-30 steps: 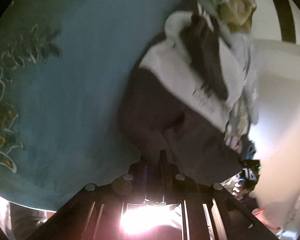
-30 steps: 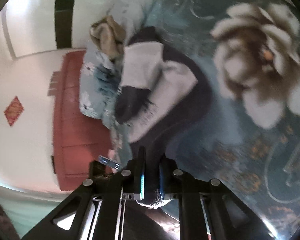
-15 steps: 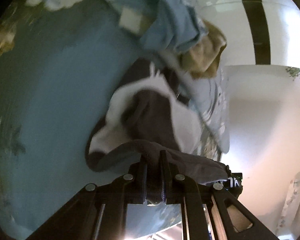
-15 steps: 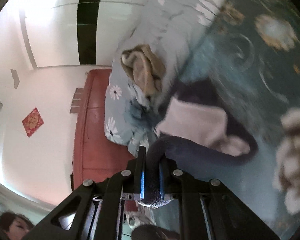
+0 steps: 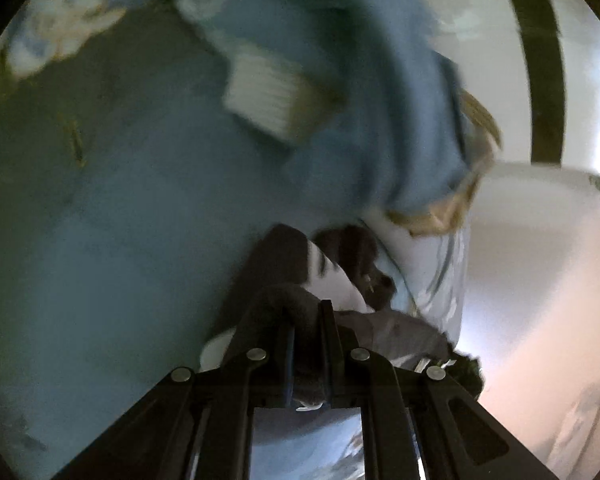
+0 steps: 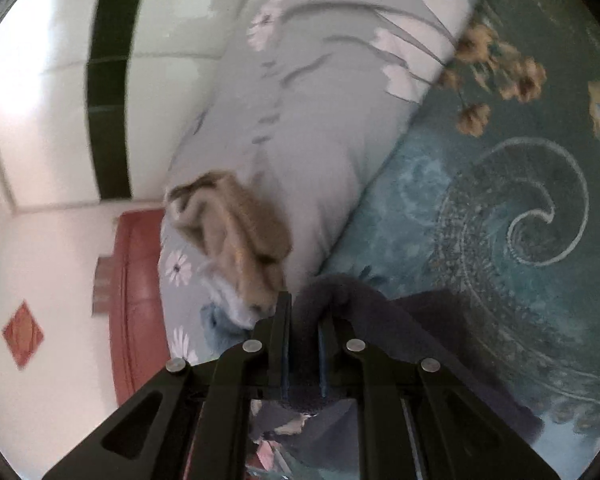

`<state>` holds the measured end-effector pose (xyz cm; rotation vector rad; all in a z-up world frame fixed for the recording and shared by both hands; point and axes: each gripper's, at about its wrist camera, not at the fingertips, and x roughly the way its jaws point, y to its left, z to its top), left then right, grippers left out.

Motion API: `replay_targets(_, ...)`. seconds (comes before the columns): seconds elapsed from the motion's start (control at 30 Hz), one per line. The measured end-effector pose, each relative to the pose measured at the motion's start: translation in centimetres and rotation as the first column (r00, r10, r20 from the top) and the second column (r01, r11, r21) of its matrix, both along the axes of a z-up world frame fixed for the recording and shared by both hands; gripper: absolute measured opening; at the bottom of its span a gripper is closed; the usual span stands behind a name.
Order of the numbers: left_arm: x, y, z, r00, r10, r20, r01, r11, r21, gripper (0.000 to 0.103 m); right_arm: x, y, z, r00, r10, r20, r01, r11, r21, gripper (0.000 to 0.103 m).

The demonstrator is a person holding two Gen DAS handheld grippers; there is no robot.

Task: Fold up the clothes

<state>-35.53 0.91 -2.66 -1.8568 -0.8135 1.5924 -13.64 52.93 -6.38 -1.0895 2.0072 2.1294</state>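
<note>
A dark grey and white garment [image 5: 292,264] lies on the teal bedspread [image 5: 132,208]. My left gripper [image 5: 306,316] is shut on a fold of its dark cloth, which drapes over the fingers. My right gripper [image 6: 304,308] is shut on another dark edge of the same garment [image 6: 412,320], which trails to the right over the patterned bedspread [image 6: 520,208]. The white part is partly hidden under the lifted dark cloth.
A blue garment [image 5: 380,92] with a white ribbed cuff [image 5: 260,96] and a tan garment [image 6: 236,232] lie at the head of the bed. A grey floral pillow [image 6: 320,100] sits behind. A red headboard [image 6: 136,300] and white wall are beyond.
Both grippers have carried the held dark edges forward over the white part, toward the pillow. The pile and pillow now fill more of both views.
</note>
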Motion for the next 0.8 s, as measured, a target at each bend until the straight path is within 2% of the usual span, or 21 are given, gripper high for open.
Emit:
replay_targets(0.13, -1.0, -0.2, -3.5, 0.994, 0.062, 0.093, -0.066, 0.997, 0.034, 0.012, -1.3, -0.3, -2.0, 0.995, -0.030, 0.100, 0.026, 0.999, 0.035, 0.012)
replay_targets(0.23, -1.3, -0.3, -4.7, 0.987, 0.090, 0.133, -0.105, 0.988, 0.113, 0.019, -2.1, -0.4, -2.6, 0.989, -0.033, 0.147, 0.024, 0.998, 0.065, 0.014)
replay_targets(0.3, -1.2, -0.6, -4.8, 0.983, 0.107, 0.149, -0.131, 0.978, 0.160, 0.028, -2.5, -0.6, -2.4, 0.986, -0.023, 0.164, 0.009, 0.996, 0.088, 0.014)
replay_targets(0.37, -1.2, -1.1, -4.5, 0.981, 0.127, 0.145, -0.154, 0.970, 0.191, 0.048, -2.6, -0.6, -2.1, 0.985, -0.017, 0.171, 0.000, 0.995, 0.100, 0.015)
replay_targets(0.43, -1.2, -2.1, -3.9, 0.974, 0.177, 0.141, -0.206, 0.952, 0.228, 0.055, -2.6, -0.5, -1.6, 0.986, -0.023, 0.164, 0.007, 0.995, 0.097, 0.017)
replay_targets(0.53, -1.0, -4.1, -2.9, 0.951, 0.267, 0.154, -0.303, 0.901, 0.309, 0.061, -2.4, -0.4, -0.4, 0.991, -0.029, 0.132, 0.016, 0.995, 0.098, 0.034)
replay_targets(0.57, -0.8, -4.6, -2.4, 0.947, 0.286, 0.145, -0.319, 0.892, 0.320, 0.062, -2.3, -0.4, 0.2, 0.993, -0.028, 0.112, 0.016, 0.994, 0.108, 0.041)
replay_targets(0.6, -0.5, -4.8, -2.0, 0.951, 0.286, 0.122, -0.310, 0.900, 0.307, 0.062, -2.1, -0.3, 0.9, 0.996, -0.024, 0.090, 0.013, 0.991, 0.130, 0.045)
replay_targets(0.63, 0.0, -4.8, -1.4, 0.960, 0.269, 0.082, -0.281, 0.920, 0.274, 0.063, -1.8, -0.2, 1.7, 0.997, -0.019, 0.072, 0.008, 0.988, 0.155, 0.046)
replay_targets(0.73, 2.1, -3.5, -0.7, 0.989, 0.147, -0.019, -0.142, 0.979, 0.145, 0.063, -0.5, 0.0, 2.7, 0.997, 0.013, 0.070, -0.027, 0.979, 0.202, 0.048)
replay_targets(0.8, 3.1, -2.5, -0.9, 0.995, 0.099, -0.020, -0.096, 0.989, 0.110, 0.063, 0.8, 0.0, 2.4, 0.995, 0.034, 0.090, -0.052, 0.977, 0.207, 0.049)
